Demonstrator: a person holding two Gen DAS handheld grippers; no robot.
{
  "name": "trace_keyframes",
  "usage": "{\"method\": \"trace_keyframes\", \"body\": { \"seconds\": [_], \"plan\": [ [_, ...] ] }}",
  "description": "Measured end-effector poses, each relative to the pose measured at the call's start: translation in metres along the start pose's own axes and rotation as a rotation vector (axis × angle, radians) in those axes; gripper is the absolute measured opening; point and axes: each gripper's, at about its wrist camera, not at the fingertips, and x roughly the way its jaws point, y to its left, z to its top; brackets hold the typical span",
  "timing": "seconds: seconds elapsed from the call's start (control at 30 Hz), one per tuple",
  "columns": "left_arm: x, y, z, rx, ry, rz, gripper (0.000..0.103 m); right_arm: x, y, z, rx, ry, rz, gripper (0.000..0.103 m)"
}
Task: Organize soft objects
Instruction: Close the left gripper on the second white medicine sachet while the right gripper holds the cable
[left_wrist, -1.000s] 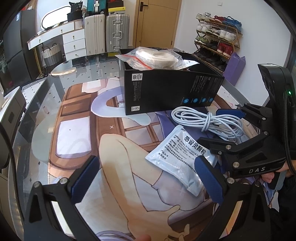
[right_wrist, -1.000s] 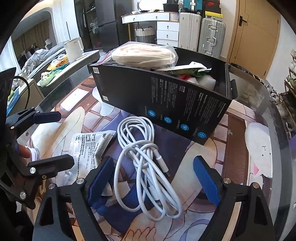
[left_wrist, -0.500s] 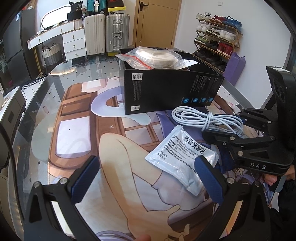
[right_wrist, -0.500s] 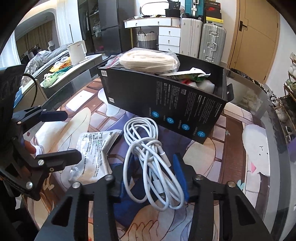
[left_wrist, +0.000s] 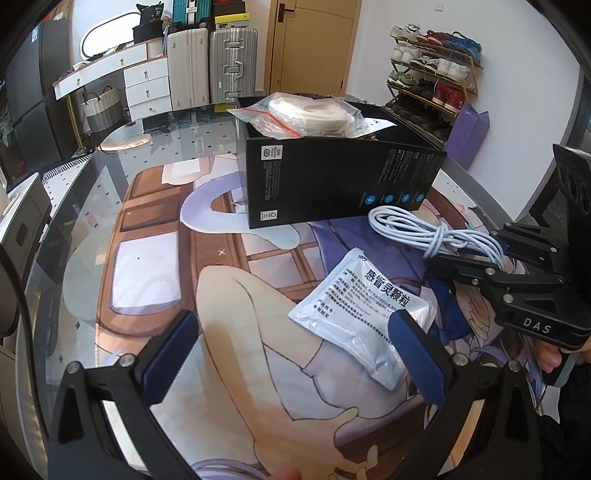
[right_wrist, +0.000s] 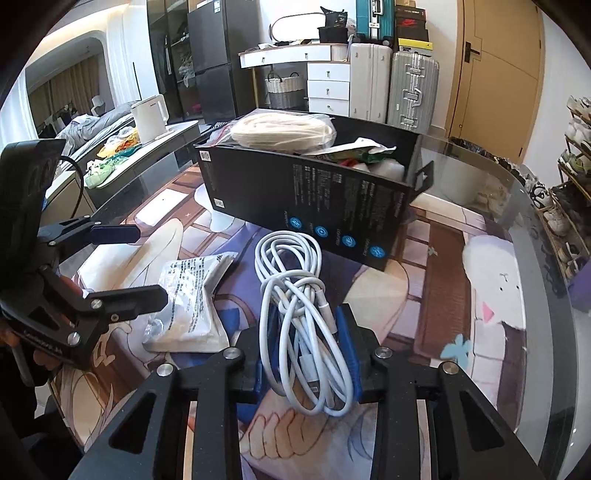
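Right wrist view: right gripper (right_wrist: 306, 350) jaws clenched on limp, light cable bundle (right_wrist: 295, 295) mid-coil; loose loops will dangle.

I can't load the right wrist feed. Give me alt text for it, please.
The right claw is shut on the white cable bundle, which lies on the printed table mat just in front of the black box of bagged items. To the left, the open left claw hovers beside a white sachet.
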Motion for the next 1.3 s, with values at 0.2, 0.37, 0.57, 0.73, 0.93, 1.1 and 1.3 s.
{"method": "trace_keyframes", "body": {
  "seconds": [0.2,0.37,0.57,0.73,0.93,1.1,1.3],
  "plan": [
    [-0.001,-0.001,0.000,0.003,-0.002,-0.019,0.103,-0.013,-0.010,-0.009,0.030,-0.020,0.001,0.033],
    [-0.001,-0.012,0.000,0.029,0.005,-0.062,0.103,-0.022,-0.017,-0.015,0.048,-0.033,-0.002,0.033],
    [0.004,-0.034,0.002,0.138,0.030,-0.068,0.103,-0.028,-0.023,-0.021,0.067,-0.045,0.011,0.033],
    [0.009,-0.042,0.006,0.206,0.063,-0.049,0.103,-0.034,-0.027,-0.025,0.084,-0.060,0.027,0.033],
    [0.016,-0.052,0.004,0.273,0.095,-0.047,0.103,-0.036,-0.029,-0.026,0.089,-0.062,0.034,0.033],
    [0.023,-0.048,0.011,0.235,0.108,-0.051,0.102,-0.037,-0.028,-0.027,0.091,-0.062,0.036,0.033],
    [0.021,-0.051,0.015,0.243,0.083,-0.059,0.080,-0.037,-0.028,-0.026,0.092,-0.066,0.035,0.033]
  ]
}}
